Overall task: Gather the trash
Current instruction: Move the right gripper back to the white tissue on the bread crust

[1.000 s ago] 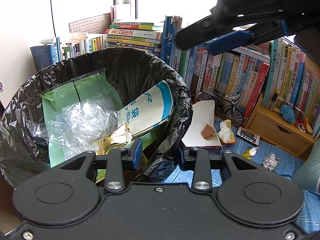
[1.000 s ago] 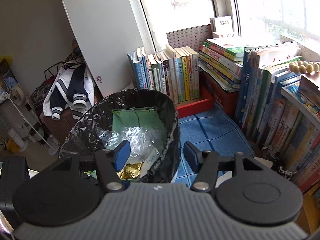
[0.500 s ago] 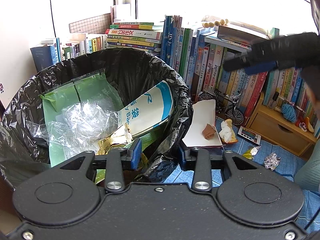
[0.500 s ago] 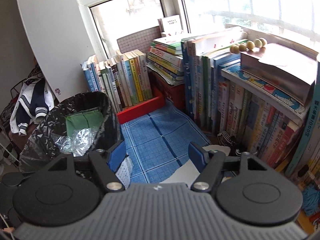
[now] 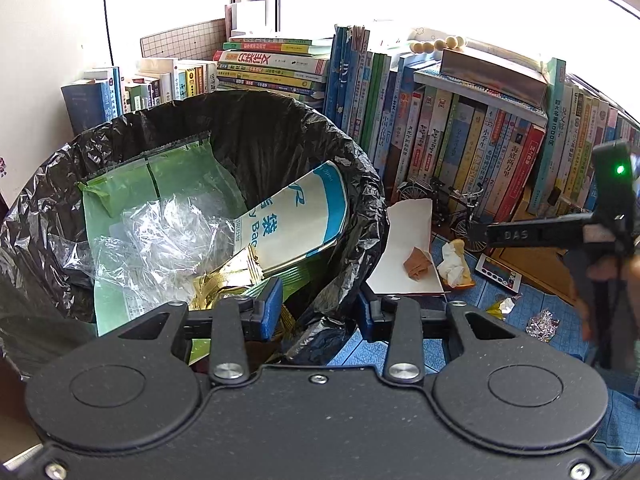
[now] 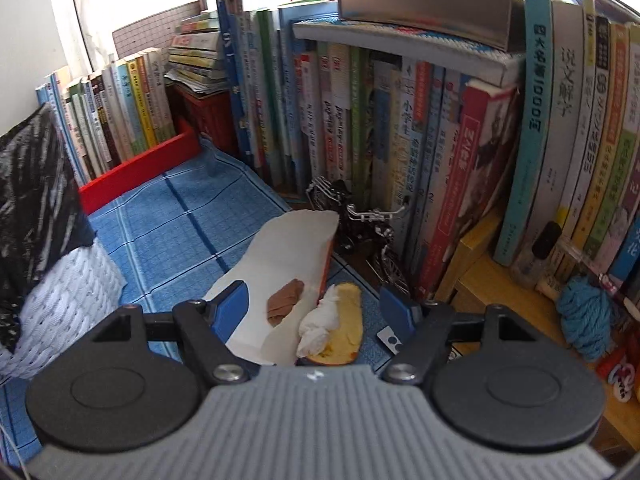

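Two grippers: my left gripper (image 5: 318,310) clamps the black bin liner (image 5: 360,216) rim. My right gripper (image 6: 316,312), jaws just widened and empty, hovers over tissue (image 6: 316,326) and brown scrap (image 6: 285,300) on white paper (image 6: 288,256).

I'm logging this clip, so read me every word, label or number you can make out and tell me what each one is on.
"DAS": on the black arm of the right gripper, seen from the left wrist.
"y Ba", partly hidden: on the white and blue bag in the trash bin.
"1000": on the tall teal book spine in the right wrist view.
"2": low on a book spine behind the model bicycle.
Other book spines carry Chinese characters, mostly too small or blurred to read.
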The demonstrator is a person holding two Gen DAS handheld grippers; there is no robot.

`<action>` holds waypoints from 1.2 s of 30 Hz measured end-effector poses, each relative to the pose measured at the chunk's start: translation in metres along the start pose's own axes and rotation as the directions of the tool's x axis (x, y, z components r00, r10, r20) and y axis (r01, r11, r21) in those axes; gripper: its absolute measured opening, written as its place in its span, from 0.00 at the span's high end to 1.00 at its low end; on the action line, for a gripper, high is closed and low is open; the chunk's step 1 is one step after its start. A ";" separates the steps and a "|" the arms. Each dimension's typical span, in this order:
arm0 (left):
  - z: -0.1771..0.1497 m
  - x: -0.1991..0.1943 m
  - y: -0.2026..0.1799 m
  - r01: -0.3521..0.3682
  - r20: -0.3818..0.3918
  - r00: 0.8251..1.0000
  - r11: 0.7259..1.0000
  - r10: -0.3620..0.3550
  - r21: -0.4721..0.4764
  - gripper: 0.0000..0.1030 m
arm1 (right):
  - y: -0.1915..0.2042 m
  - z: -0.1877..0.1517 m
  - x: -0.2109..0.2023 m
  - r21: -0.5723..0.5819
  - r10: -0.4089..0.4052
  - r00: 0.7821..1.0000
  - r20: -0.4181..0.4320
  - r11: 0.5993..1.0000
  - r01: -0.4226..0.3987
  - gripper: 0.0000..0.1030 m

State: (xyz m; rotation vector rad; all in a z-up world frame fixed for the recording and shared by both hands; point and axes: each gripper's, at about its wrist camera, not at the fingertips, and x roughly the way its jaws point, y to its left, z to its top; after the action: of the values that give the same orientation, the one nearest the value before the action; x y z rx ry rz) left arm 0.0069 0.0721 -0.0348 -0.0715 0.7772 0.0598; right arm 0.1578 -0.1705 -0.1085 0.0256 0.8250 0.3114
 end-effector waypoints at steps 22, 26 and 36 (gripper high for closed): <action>0.000 -0.001 0.003 0.010 -0.006 1.000 1.000 -0.010 -0.016 0.66 | -0.002 -0.071 0.043 0.134 -0.072 0.986 0.148 0.990 0.052 0.49; 0.000 0.000 0.003 0.010 -0.006 1.000 1.000 -0.010 -0.010 0.66 | 0.004 -0.065 0.053 0.133 -0.032 0.990 0.138 0.991 0.014 0.49; 0.000 0.000 0.004 0.016 -0.010 1.000 1.000 -0.016 -0.012 0.66 | 0.015 -0.054 0.077 0.146 -0.036 0.996 0.077 0.989 0.024 0.48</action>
State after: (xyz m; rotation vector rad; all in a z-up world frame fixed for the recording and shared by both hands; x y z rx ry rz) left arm 0.0068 0.0760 -0.0350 -0.0891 0.7861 0.0492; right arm 0.1636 -0.1394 -0.1984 0.1606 0.7668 0.2200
